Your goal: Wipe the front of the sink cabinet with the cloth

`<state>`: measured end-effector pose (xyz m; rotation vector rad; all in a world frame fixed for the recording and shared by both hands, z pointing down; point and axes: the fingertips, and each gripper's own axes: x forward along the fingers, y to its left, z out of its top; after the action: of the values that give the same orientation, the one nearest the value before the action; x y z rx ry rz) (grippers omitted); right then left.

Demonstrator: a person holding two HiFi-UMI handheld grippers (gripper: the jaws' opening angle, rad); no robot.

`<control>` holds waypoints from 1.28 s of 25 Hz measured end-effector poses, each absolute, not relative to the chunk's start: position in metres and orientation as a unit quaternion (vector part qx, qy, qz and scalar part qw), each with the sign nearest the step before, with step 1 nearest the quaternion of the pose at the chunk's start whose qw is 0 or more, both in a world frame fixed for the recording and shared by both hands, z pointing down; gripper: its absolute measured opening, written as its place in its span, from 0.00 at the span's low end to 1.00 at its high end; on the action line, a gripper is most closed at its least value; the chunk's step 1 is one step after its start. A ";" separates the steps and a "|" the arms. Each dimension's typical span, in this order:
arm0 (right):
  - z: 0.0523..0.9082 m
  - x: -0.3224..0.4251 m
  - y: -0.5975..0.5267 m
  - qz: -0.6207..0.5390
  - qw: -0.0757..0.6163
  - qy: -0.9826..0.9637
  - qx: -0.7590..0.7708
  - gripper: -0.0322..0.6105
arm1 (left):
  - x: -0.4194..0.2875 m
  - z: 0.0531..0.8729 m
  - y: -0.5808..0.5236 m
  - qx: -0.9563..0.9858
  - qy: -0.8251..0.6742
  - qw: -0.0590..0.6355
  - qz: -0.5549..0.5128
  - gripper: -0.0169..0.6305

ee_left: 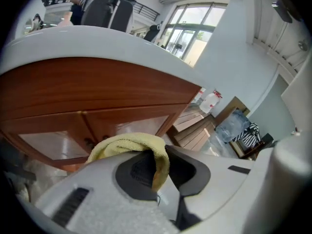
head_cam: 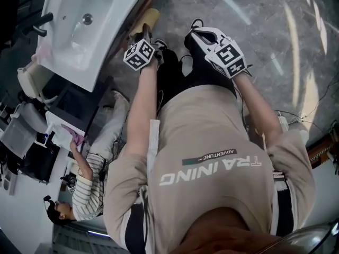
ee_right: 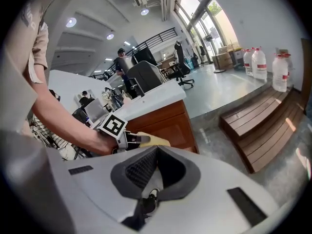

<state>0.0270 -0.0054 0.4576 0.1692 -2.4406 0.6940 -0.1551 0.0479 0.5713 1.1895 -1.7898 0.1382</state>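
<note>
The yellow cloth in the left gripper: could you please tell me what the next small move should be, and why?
Probably push the left gripper forward until the cloth presses on the cabinet front. The gripper is shut on the cloth, and that wooden front lies just ahead, apparently not yet touched.

The cloth (ee_left: 127, 145) is soft, nubby yellow terry. The sink cabinet (ee_left: 97, 94) front, at twelve o'clock beyond it, is glossy reddish wood. The floor (head_cam: 265, 20) is polished grey stone.
</note>
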 end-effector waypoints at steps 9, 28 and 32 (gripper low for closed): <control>0.462 -0.045 0.103 0.246 0.314 -0.917 0.000 0.07 | -0.242 0.577 0.228 0.394 -0.780 0.484 0.051 0.09; 0.526 -0.123 0.248 0.289 0.325 -0.900 0.027 0.07 | -0.364 0.650 0.387 0.318 -0.803 0.503 0.025 0.09; 0.530 -0.122 0.248 0.300 0.317 -0.899 0.037 0.07 | -0.370 0.650 0.373 0.328 -0.805 0.494 0.026 0.09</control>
<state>-0.1225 0.2478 0.5301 0.0972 -2.3666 0.7888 -0.3700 0.3731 0.6496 0.7942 -1.9507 0.0628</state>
